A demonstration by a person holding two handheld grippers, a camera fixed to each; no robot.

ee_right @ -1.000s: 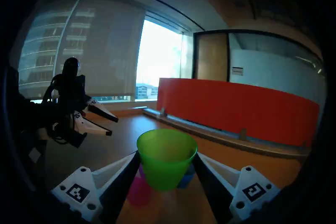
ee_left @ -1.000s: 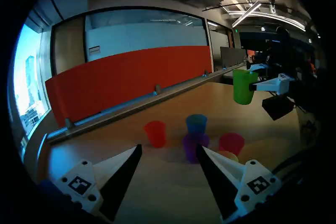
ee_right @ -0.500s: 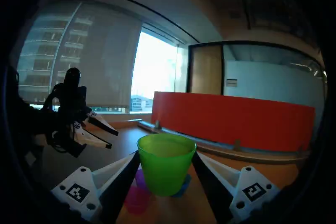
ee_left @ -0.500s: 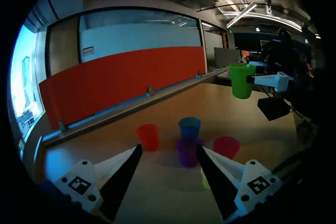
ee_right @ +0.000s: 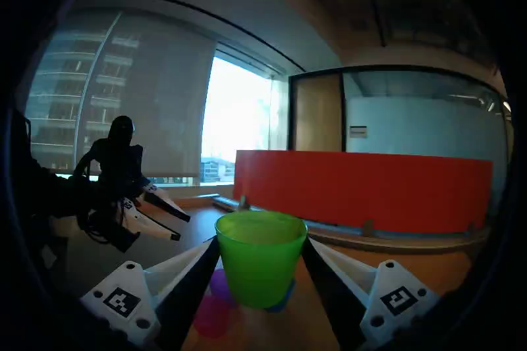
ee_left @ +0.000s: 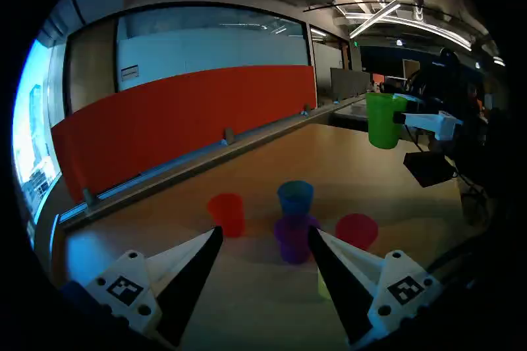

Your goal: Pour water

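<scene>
- Right hand-held gripper [ee_right: 260,242]: clenched on the green cup [ee_right: 260,265], one finger pressing each side wall just under the rim
- Green cup: upright and level, raised well above the surface [ee_left: 369,173]; in the left gripper view it hangs off to the right of the standing cups, not over any of them; whether it holds water cannot be told
- Left hand-held gripper [ee_left: 263,231]: released, fingers spread with nothing between them, low over the surface and facing the cups
- Standing cups on the surface: red cup [ee_left: 226,213], blue cup [ee_left: 295,198], purple cup [ee_left: 292,239] just in front of the blue one, pink cup [ee_left: 356,230]; all upright, close together but apart
- Backdrop: long red panel [ee_left: 184,114] along the far edge of the surface
- Step in hand, as judged: carrying the source cup toward a receiver; pouring not yet begun
- Next move, as judged: bring the green cup over one standing cup, lower it near that rim, then tip slowly; which receiver is meant cannot be told
- Risk, as judged: the light cups stand crowded, so a low pass could knock one over
</scene>
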